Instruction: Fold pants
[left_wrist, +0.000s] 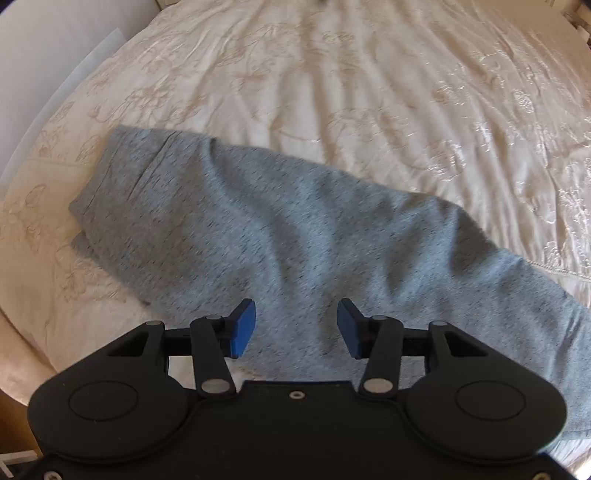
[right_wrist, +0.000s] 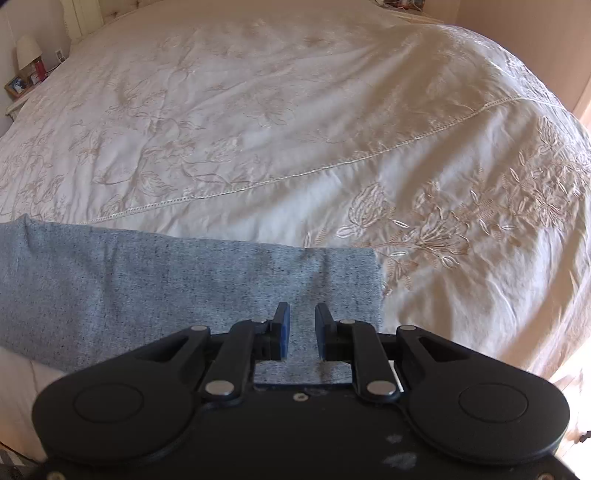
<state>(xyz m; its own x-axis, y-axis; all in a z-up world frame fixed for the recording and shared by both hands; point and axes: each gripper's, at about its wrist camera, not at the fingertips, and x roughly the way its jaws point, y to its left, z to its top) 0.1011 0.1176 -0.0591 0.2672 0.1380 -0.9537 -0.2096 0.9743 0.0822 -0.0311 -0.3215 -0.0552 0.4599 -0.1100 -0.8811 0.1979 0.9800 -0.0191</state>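
Grey heathered pants (left_wrist: 280, 236) lie folded lengthwise on a cream embroidered bed cover. In the left wrist view the waistband end (left_wrist: 99, 192) is at the far left, and my left gripper (left_wrist: 296, 328) hovers open over the middle of the pants with nothing between its blue pads. In the right wrist view the pants (right_wrist: 147, 280) run in from the left and end at the leg cuff (right_wrist: 369, 280). My right gripper (right_wrist: 302, 330) is partly open just above the fabric near that cuff, with nothing gripped.
The cream bed cover (right_wrist: 295, 129) spreads far beyond the pants. A nightstand with a lamp (right_wrist: 27, 51) stands at the far left of the bed. The bed's edge and a white wall (left_wrist: 44, 66) are at the left.
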